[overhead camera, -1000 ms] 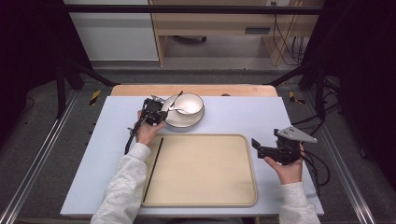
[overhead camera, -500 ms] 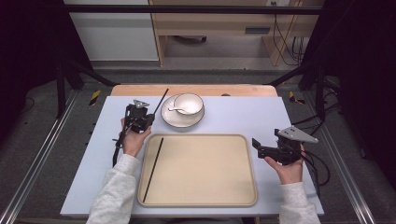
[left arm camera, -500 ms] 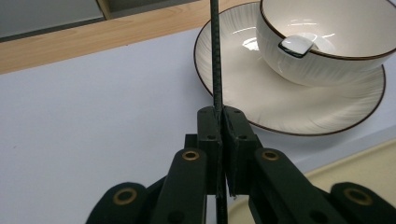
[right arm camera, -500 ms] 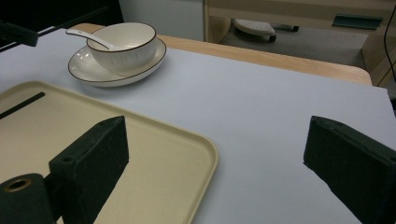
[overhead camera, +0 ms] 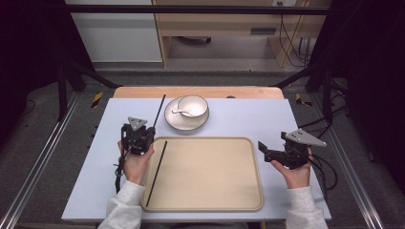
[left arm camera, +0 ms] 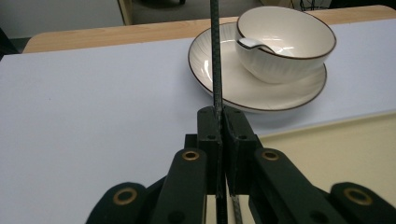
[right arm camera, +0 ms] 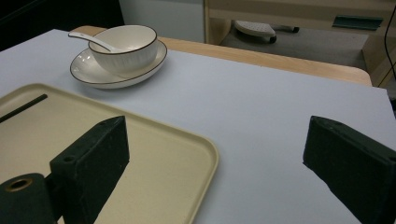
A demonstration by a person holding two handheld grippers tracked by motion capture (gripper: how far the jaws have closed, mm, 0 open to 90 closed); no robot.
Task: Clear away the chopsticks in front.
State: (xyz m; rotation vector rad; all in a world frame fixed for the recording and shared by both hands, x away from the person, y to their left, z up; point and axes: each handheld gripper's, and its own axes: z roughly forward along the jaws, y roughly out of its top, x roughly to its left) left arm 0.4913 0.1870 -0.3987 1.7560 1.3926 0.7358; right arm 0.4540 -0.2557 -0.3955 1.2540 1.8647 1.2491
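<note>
Carrying the second chopstick (overhead camera: 158,110) toward the tray (overhead camera: 210,207) looks like the step in hand: the left tongs (overhead camera: 142,132) are clamped tight on its thin black shaft, which sticks out toward twelve o'clock past the left edge of the plate (overhead camera: 173,119). To do it well, I judge the stick should be kept level and parallel to the first chopstick (overhead camera: 156,172), which lies along the tray's nine o'clock side, then lowered just beside it before the grip is eased. The right tongs (overhead camera: 265,150) wait at the tray's three o'clock edge, spread wide and empty. In the left gripper view the held stick's far tip is cut off by the top of the frame, and its near end is hidden under the tongs. The spoon (overhead camera: 180,113) in the bowl (overhead camera: 193,106) is small and hard to make out from above.
</note>
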